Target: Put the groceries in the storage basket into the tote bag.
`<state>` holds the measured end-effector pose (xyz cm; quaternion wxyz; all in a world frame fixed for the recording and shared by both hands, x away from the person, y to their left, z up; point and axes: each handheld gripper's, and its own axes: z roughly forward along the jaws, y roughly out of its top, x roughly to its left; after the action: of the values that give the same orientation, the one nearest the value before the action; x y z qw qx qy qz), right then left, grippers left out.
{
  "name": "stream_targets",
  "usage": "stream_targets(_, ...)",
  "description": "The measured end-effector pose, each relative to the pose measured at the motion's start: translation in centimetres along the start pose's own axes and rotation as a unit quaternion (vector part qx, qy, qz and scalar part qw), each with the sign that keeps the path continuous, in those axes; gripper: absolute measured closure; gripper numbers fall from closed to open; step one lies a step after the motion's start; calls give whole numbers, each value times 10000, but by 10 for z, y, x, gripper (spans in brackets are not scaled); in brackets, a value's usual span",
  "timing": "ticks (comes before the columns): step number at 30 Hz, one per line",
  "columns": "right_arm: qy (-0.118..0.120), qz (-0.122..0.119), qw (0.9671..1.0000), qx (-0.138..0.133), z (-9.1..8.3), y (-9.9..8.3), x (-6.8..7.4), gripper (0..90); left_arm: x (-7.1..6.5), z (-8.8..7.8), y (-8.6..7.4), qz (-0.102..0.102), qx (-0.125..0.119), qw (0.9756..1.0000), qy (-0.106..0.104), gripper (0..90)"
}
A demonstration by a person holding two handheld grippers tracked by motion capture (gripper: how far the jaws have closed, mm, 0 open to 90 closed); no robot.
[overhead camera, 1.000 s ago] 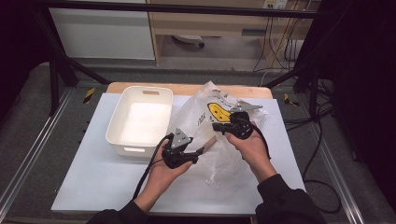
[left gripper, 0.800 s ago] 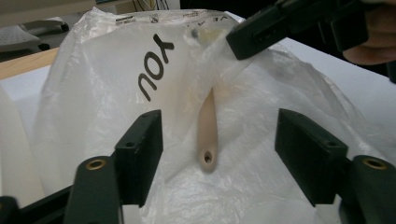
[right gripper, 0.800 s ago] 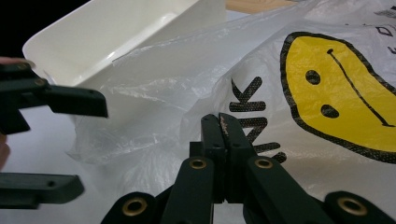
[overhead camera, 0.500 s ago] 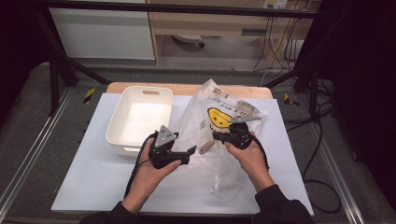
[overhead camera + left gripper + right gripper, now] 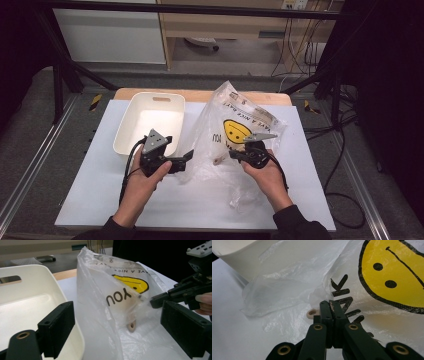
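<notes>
A clear plastic bag (image 5: 235, 120) printed with a yellow smiley face stands crumpled at the middle of the table. A small beige piece with a hole (image 5: 217, 160) lies inside it. My right gripper (image 5: 233, 154) is shut on a fold of the bag's film, low on its right side; the pinch is close up in the right gripper view (image 5: 329, 304). My left gripper (image 5: 187, 159) sits just left of the bag. Its jaws have just been opening and now stand wide, the bag (image 5: 112, 302) ahead of them and no pad pressing it.
A white tray (image 5: 125, 140) with a handle slot stands behind the left gripper, against the bag's left side. Everything rests on a white table sheet (image 5: 100, 195), with a wooden edge (image 5: 200, 95) at the back. Metal frame rails run along both sides.
The left gripper has drawn back to the left, off the bag, and its jaws have spread. The right hand has sunk toward the table, still pinching the bag.
</notes>
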<state>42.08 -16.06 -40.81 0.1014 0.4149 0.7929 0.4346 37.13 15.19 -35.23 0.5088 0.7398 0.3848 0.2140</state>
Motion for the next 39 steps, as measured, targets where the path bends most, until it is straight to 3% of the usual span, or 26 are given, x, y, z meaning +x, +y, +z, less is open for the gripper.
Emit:
stream_targets(10, -35, -75, 9998, 160, 7, -10, 2, 900, 22, -10, -4, -62, 69, 9996, 280, 112)
stream_targets(22, -154, -167, 9987, 446, 14, -24, 8, 868, 36, -18, -15, 0, 211, 9986, 477, 108)
stream_targets(27, -257, -76, 9992, 292, 9, -24, 8, 686, 41, -19, -19, 11, 209, 9984, 522, 95)
stream_targets(31, -328, 47, 9993, 185, 3, -25, 8, 492, 41, -18, -21, 11, 216, 9984, 515, 92)
stream_targets(34, -461, 30, 9989, 85, -3, -26, 10, 334, 40, -18, -21, 66, 210, 9983, 538, 87)
stream_targets(39, -689, -30, 9976, -89, -14, -28, 13, 173, 41, -18, -21, 67, 196, 9983, 552, 84)
